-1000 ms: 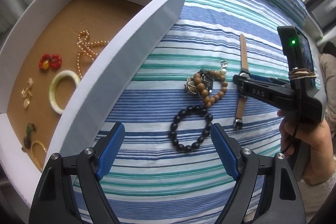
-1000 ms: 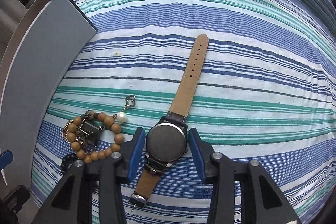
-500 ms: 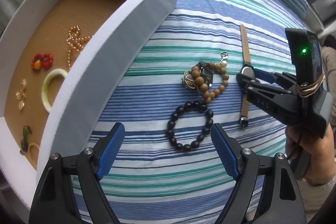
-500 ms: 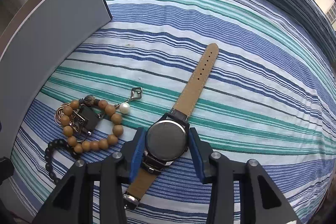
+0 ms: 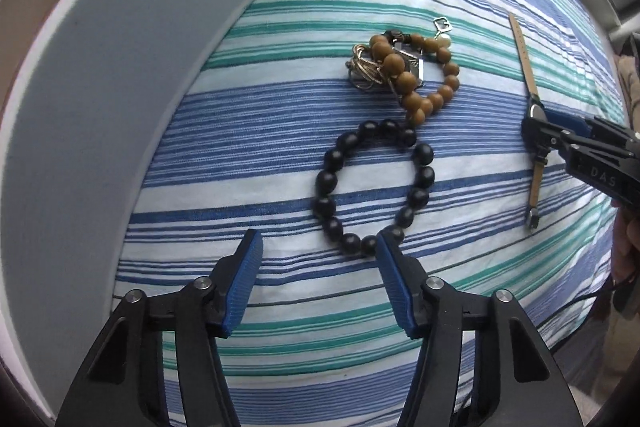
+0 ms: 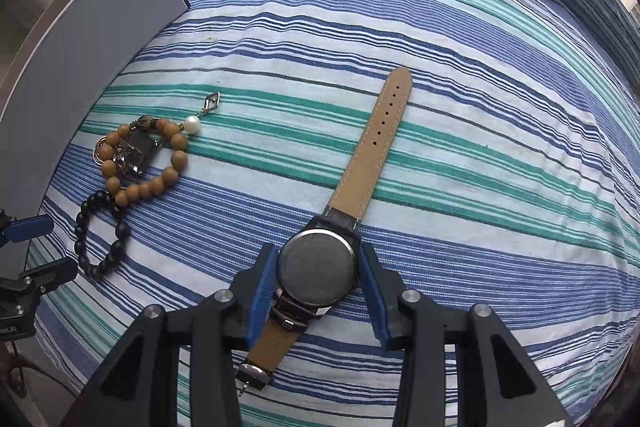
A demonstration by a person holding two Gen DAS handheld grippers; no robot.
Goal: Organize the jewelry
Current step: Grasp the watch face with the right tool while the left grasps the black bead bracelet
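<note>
Soft daylight, probably from blown-out windows at upper right; sharp centres, strong fisheye bending, dark corners.

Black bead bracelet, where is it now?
The black bead bracelet lies on the striped cloth ahead of the left tool, touching the brown bead bracelet.

"DAS" on right gripper [image 5: 538, 141] body.

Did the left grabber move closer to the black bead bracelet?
Yes. The left gripper came forward and down toward the black bead bracelet lying on the striped cloth.
</note>
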